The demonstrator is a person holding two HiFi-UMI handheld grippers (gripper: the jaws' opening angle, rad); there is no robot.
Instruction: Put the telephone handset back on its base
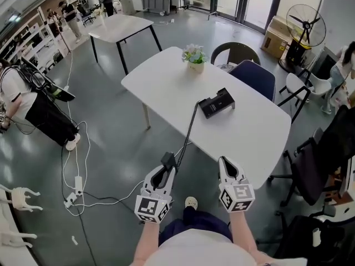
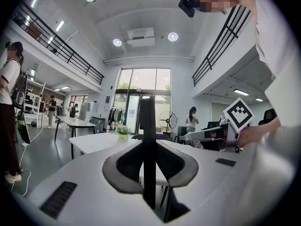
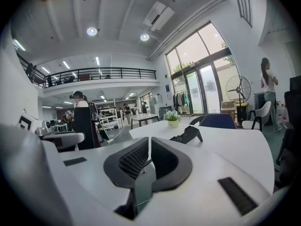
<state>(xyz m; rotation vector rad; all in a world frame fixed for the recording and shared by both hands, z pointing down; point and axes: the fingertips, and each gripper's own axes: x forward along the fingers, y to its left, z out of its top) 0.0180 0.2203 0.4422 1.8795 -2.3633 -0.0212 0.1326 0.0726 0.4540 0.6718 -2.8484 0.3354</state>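
Observation:
A black telephone base [image 1: 217, 102] sits near the middle of the white table [image 1: 166, 87]; it also shows in the right gripper view, the base [image 3: 190, 134] being ahead and slightly right. Its coiled cord [image 1: 190, 129] runs off the table's near edge to the black handset [image 1: 167, 160]. My left gripper [image 1: 166, 169] is shut on that handset, held off the table in front of the near edge. In the left gripper view the handset [image 2: 148, 145] stands edge-on between the jaws. My right gripper [image 1: 225, 163] hovers beside it, shut and holding nothing, with its jaws meeting [image 3: 149, 147].
A small flower pot [image 1: 194, 56] stands at the table's far end. A blue chair [image 1: 255, 76] and a black office chair [image 1: 321, 159] flank the right side. Cables [image 1: 77, 187] trail on the floor at left, near a person [image 1: 28, 104]. A fan [image 1: 306, 24] stands at the back right.

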